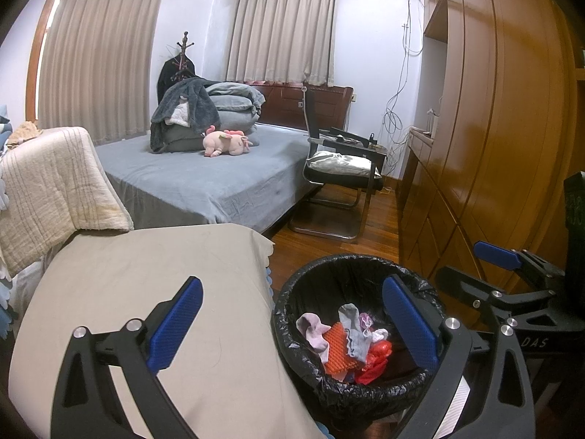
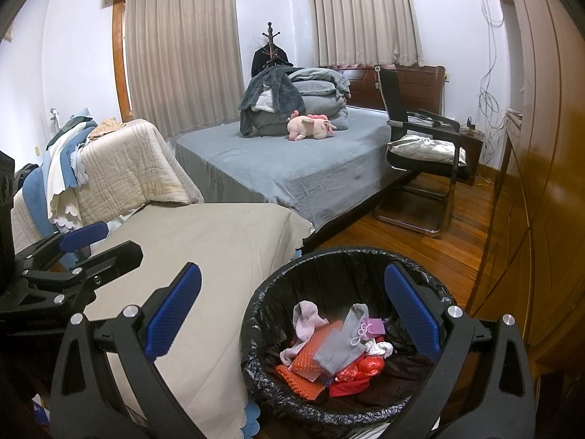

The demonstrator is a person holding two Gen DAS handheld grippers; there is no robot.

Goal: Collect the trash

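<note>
Both the left gripper and right gripper are wide and empty above the bin, so the bed cover should be checked for remaining trash.

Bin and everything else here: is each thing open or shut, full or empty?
Round bin with black plastic liner: open, partly filled with socks and wrappers.
Left gripper: fingers open, empty.
Right gripper: fingers open, empty.
Beige pleated curtains: drawn shut.
Black metal-framed chair: holds a cushion.
</note>
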